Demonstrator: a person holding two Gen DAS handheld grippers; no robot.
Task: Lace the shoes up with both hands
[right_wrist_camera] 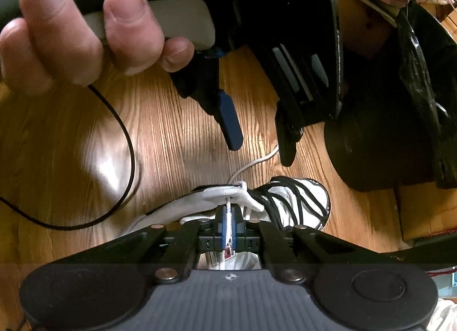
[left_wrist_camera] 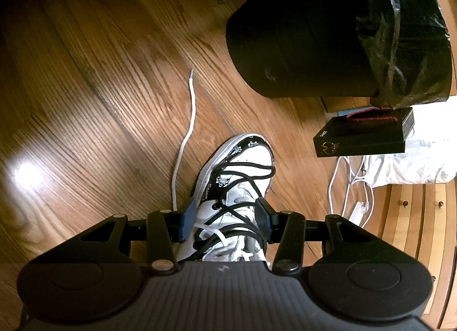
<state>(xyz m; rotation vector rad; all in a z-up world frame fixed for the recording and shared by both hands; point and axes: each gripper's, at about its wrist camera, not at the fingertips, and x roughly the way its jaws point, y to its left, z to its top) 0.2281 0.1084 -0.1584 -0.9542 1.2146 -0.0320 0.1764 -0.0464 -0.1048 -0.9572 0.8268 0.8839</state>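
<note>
R gripper (right_wrist_camera: 228, 226) fingers pinched tight on white lace (right_wrist_camera: 228, 216), shoe (right_wrist_camera: 302, 202) just ahead on floor (right_wrist_camera: 171, 131). L gripper (left_wrist_camera: 225, 221) fingers part-open, straddling shoe w/o gripping; lace tail past L finger

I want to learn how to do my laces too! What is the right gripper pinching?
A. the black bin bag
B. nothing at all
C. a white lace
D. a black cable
C: in the right wrist view the right gripper has its jaws shut on a white lace that runs up to the edge of the shoe.
</note>
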